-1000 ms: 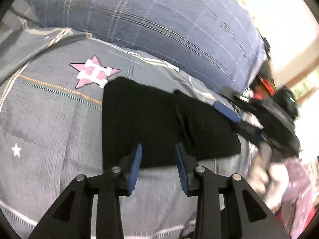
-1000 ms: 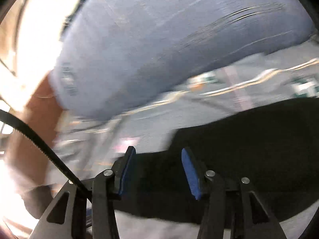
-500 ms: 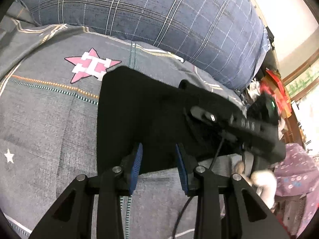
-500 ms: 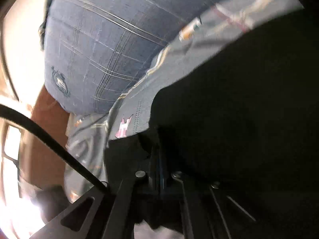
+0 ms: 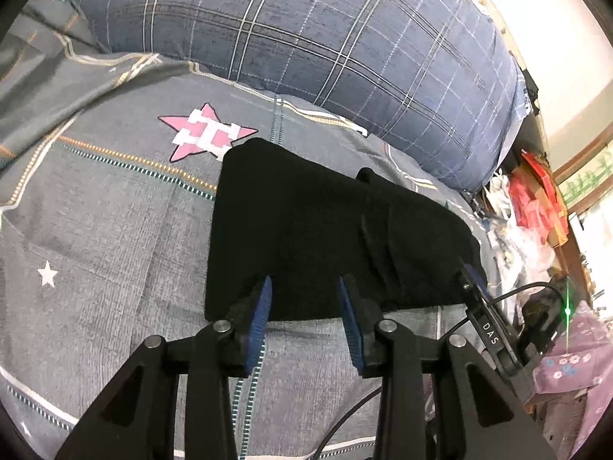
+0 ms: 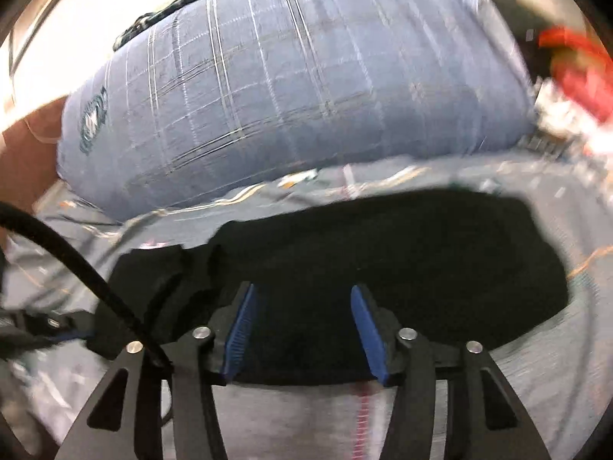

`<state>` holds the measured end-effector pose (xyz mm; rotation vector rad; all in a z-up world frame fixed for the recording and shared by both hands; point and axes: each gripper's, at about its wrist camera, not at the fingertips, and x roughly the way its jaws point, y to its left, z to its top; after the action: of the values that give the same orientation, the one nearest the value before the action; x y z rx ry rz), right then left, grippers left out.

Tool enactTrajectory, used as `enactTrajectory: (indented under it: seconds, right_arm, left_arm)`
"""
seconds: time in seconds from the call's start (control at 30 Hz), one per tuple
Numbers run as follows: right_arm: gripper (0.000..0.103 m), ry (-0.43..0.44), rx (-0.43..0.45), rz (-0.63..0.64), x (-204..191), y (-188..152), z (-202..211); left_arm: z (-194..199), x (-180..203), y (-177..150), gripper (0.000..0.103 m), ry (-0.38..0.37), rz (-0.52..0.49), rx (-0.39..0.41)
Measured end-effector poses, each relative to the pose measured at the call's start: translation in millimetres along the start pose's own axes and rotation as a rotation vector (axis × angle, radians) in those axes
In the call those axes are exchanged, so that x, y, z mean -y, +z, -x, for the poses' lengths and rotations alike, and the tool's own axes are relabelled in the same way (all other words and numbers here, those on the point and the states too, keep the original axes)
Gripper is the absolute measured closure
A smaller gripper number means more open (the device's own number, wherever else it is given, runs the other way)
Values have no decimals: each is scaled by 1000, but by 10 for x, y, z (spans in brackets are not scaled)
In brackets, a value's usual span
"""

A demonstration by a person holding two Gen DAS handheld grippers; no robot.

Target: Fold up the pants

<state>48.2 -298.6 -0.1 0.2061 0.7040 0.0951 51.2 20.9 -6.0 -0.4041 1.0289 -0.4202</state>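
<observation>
The black pants (image 5: 329, 237) lie folded into a flat, roughly rectangular pad on the grey star-printed bedspread (image 5: 95, 230), straight ahead of both tongs and just short of the big plaid pillow (image 5: 325, 46) beyond them. The left gripper (image 5: 304, 306) hovers at the pad's near edge with its blue pads partly spread and nothing between them; the cloth's hem sits just past its tips. The right gripper (image 6: 302, 324) is over the other end, its jaws opening at this moment, the black cloth showing behind and under the pads but not pinched by them, as far as the smeared picture lets me tell. From the left side one can also see that right tool reaching in at the pad's far right corner. The fabric looks soft, limp and light, matte rather than slippery, with a raised ridge and a little peak along the far edge where layers bunch. I would judge it will sag and slide apart if lifted by a single layer, so the hold belongs on a corner or the near hem, through all the layers at once, one tong at each end, keeping the edge taut between them.
</observation>
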Motion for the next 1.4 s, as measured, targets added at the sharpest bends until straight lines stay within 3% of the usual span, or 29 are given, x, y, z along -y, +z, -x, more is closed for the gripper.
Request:
enactTrajectory:
  seconds: [0.1,0.13,0.17,0.3,0.43,0.5,0.57,0.7,0.83,0.93,1.13,1.27,1.4]
  right_arm:
    - [23,-119,137,53,19,-11,197]
    - [10,-137,183,56,59,-17,278]
    - [4,-150,221,48,94,-17,316]
    - [5,-17,75,-47,315,163,225]
    - [5,-11,73,-2,358,287,286]
    - [5,-15,73,8,444,312,321]
    - [5,-34,73,-9,539,300,310]
    - [5,-81,69,-175,1037,235,280]
    - [5,-71,81,-432,1561,165,310]
    - [9,-38,63,-559,1804,71,297]
    - [30,-8,-13,-622,1936,-67,166]
    - [30,17,-20,-655,2009,-136,100]
    - [30,36,-6,-658,2053,-108,39]
  left_arm:
    - [72,112,49,66,22,-37,26]
    - [107,152,98,64,38,-55,38]
    - [132,170,141,61,54,-63,49]
    - [92,178,368,56,112,-90,72]
    - [-315,69,662,56,195,-100,25]
    - [-616,-26,734,56,262,-103,-42]
    - [-736,-84,732,48,302,-87,-57]
    - [-517,58,796,49,236,-55,-36]
    - [-348,584,879,49,150,-176,2]
    - [-478,1097,886,48,85,-292,-38]
    - [-1227,2264,771,48,8,-531,-156]
    - [-1802,2880,680,48,-24,-661,-258]
    - [-2275,3244,546,48,-39,-745,-337]
